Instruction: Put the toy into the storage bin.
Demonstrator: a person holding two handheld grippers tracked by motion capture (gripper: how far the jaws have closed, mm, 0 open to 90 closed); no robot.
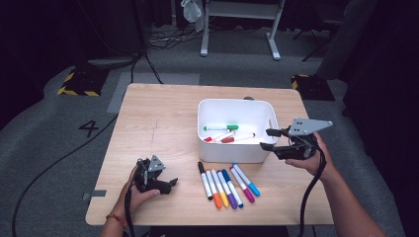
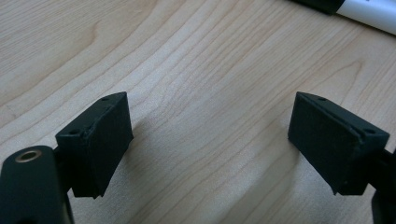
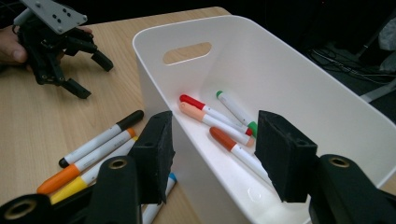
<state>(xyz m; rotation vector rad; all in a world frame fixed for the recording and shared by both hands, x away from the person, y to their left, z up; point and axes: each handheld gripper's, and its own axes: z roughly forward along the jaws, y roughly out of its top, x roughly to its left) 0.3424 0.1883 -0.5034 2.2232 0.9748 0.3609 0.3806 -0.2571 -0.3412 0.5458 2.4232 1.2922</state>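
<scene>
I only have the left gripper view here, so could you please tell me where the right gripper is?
Observer: The right gripper is at the right edge of the white bin, jaws open and empty.
Operator: Is anything in the bin?
Observer: Four markers lie inside.
Operator: And on the table?
Observer: Six markers lie in a row in front of the bin.

Bright table (image 1: 163, 123), dark surroundings, soft shadows, slightly soft focus throughout.
</scene>
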